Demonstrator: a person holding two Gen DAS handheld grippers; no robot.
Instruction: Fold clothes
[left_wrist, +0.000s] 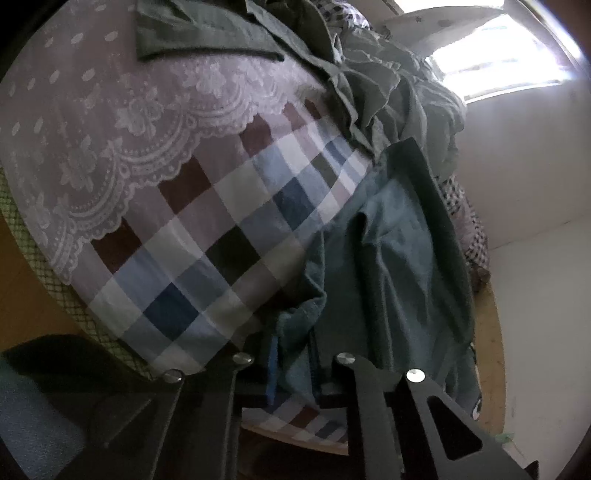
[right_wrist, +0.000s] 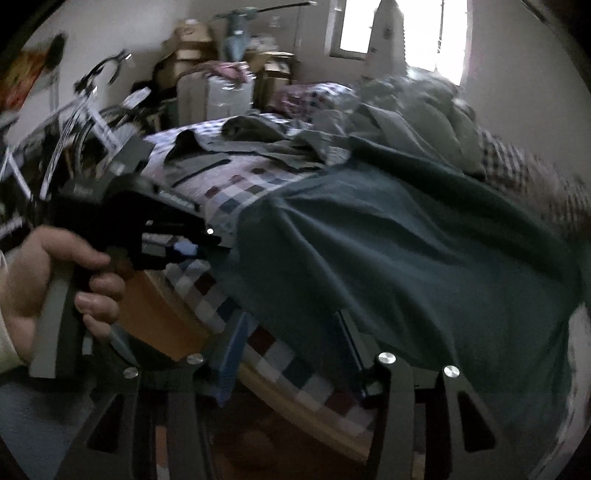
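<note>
A dark teal garment (left_wrist: 399, 258) lies spread over the near corner of the bed and hangs off its edge. My left gripper (left_wrist: 293, 369) is shut on a bunched fold of its hem. The right wrist view shows that same left gripper (right_wrist: 207, 254), held by a hand (right_wrist: 55, 266), pinching the teal garment (right_wrist: 406, 240) at its left corner. My right gripper (right_wrist: 291, 354) is open, its fingers wide apart over the bed edge. The garment's lower hem runs just past its right finger, and nothing is pressed between the pads.
The bed's checkered sheet (right_wrist: 229, 195) and a lace-patterned cloth (left_wrist: 110, 129) lie under the clothes. A grey-green shirt (right_wrist: 258, 147) and a crumpled pale pile (right_wrist: 424, 107) lie farther back. Boxes (right_wrist: 192, 48) and a bicycle (right_wrist: 85, 110) crowd the far wall.
</note>
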